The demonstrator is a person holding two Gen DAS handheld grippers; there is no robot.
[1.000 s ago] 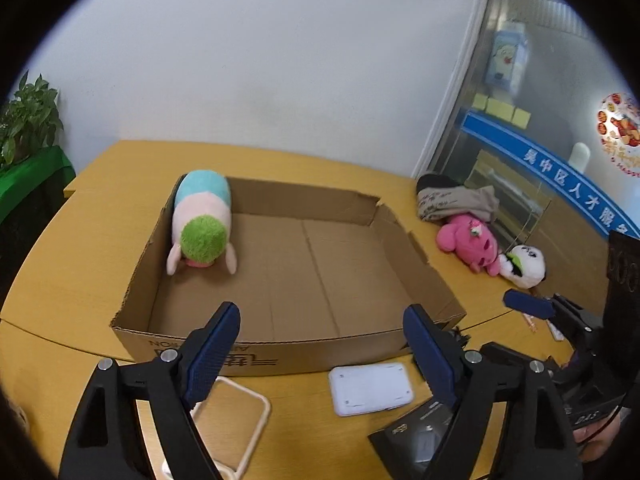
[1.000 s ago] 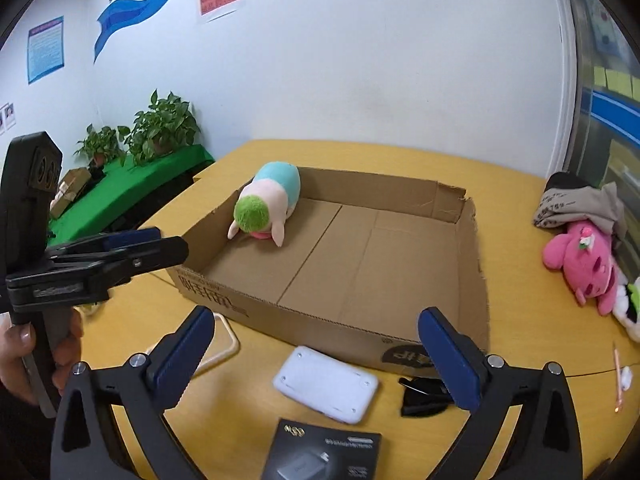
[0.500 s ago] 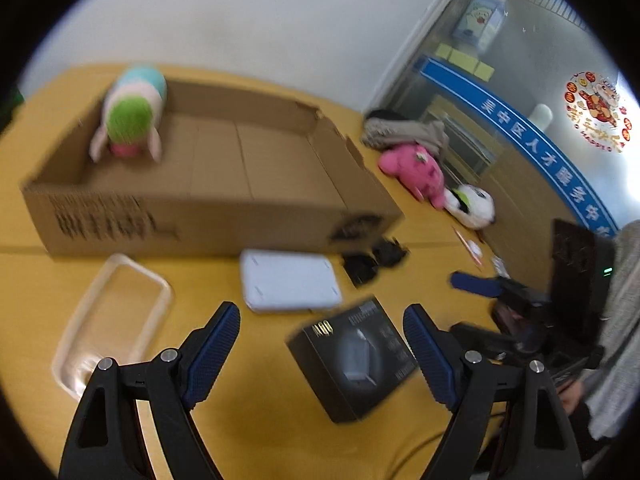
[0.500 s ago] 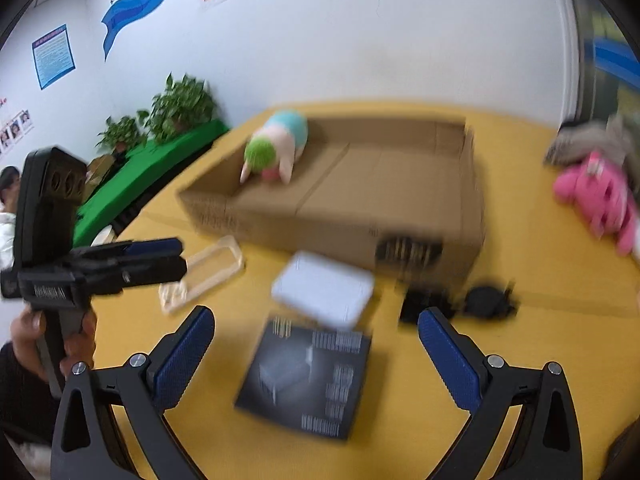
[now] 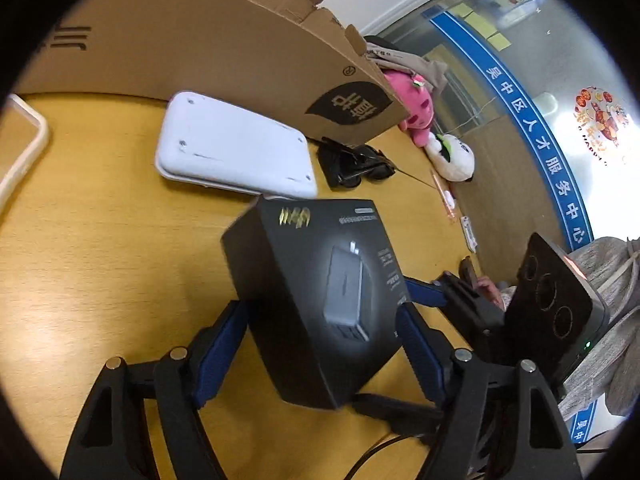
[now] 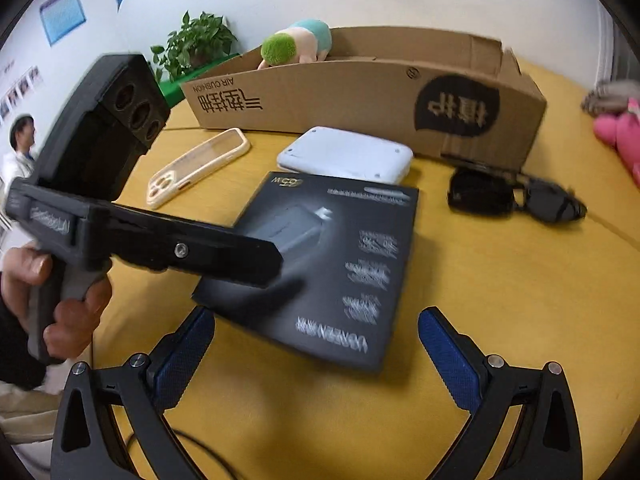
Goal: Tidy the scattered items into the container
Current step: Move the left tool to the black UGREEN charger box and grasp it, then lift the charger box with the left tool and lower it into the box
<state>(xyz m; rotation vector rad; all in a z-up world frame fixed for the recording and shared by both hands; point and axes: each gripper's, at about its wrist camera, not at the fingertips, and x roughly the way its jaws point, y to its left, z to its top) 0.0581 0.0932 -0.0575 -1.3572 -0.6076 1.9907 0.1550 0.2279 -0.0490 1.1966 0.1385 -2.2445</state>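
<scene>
Now lower than before, left gripper (image 5: 322, 326) fingers closing around the black box (image 5: 320, 292), right gripper (image 6: 316, 344) spread.

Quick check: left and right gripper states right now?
Left gripper: jaws closing around the black box, not yet gripping.
Right gripper: open, empty.

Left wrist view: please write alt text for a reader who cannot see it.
The left gripper straddles a black charger box on a yellow table, its jaws closing around it. Beyond lie a white flat device, black sunglasses and the cardboard box; plush toys sit to the right.
</scene>
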